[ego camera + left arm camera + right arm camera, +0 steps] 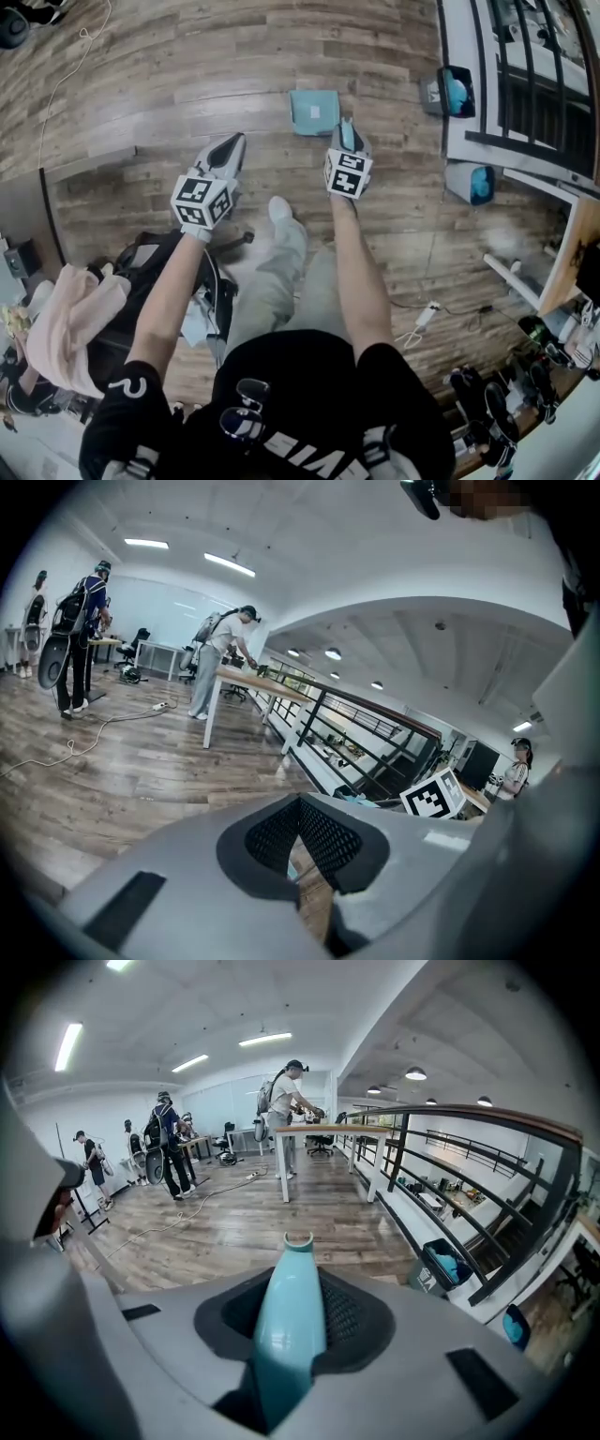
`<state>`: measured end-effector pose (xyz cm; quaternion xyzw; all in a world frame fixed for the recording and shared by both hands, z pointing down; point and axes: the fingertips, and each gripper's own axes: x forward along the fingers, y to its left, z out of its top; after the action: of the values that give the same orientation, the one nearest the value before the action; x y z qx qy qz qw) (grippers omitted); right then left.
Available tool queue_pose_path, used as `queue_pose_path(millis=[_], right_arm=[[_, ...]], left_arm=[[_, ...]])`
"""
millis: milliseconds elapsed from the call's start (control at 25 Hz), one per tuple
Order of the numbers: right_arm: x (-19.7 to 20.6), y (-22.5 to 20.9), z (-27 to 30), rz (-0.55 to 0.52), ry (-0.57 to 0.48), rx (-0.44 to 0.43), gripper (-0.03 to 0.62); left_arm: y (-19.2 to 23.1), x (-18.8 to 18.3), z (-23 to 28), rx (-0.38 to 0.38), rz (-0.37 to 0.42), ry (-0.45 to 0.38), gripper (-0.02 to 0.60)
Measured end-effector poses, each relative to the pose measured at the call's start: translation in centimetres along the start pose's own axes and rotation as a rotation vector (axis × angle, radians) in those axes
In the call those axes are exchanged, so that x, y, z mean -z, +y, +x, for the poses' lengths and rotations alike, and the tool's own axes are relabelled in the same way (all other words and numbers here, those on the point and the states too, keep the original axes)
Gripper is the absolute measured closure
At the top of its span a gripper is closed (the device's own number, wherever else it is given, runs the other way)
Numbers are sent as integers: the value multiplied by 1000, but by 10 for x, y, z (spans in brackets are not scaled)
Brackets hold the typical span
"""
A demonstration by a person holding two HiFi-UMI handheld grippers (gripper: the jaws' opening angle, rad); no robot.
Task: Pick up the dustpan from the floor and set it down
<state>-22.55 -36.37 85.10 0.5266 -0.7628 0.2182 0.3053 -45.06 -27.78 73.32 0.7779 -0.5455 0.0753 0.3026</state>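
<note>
A teal dustpan [314, 112] lies on the wooden floor ahead of me, its handle pointing back toward my right gripper [347, 133]. That gripper is shut on the dustpan's handle [290, 1314]; in the right gripper view the handle runs up between the two black pads, and the pan itself is hidden. My left gripper [228, 150] hangs to the left of the pan, apart from it. Its pads [330, 841] meet at the tips with nothing between them.
Two bins with blue contents [451, 93] [472, 181] stand by a white wall with a black railing [525, 84] at the right. A backpack and pink cloth [112, 300] sit at my left. My shoe [279, 208] is near the grippers. Several people stand by a table [328, 1131] farther off.
</note>
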Motion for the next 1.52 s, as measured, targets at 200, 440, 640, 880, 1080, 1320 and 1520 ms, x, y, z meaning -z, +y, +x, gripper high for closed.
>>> queue_pose_path(millis=[200, 440, 640, 880, 1080, 1320, 1520], right_arm=[[-2, -21, -32, 19, -9, -12, 497], [-27, -52, -105, 51, -49, -26, 496], [-60, -83, -174, 44, -120, -4, 496], [-113, -126, -262, 27, -182, 18, 494], [-145, -172, -326, 31, -234, 45, 494], [-158, -233, -374, 20, -292, 57, 494], [-146, -272, -390, 12, -299, 40, 494]], left_arm=[[-26, -7, -3, 22, 13, 2, 584], [-78, -34, 1, 76, 61, -8, 584], [-136, -63, 0, 125, 102, -35, 584], [-205, -95, -4, 173, 120, -69, 584], [-263, -118, 0, 207, 170, -81, 584], [-332, -137, 14, 225, 221, -93, 584], [-379, -135, 27, 235, 254, -96, 584]])
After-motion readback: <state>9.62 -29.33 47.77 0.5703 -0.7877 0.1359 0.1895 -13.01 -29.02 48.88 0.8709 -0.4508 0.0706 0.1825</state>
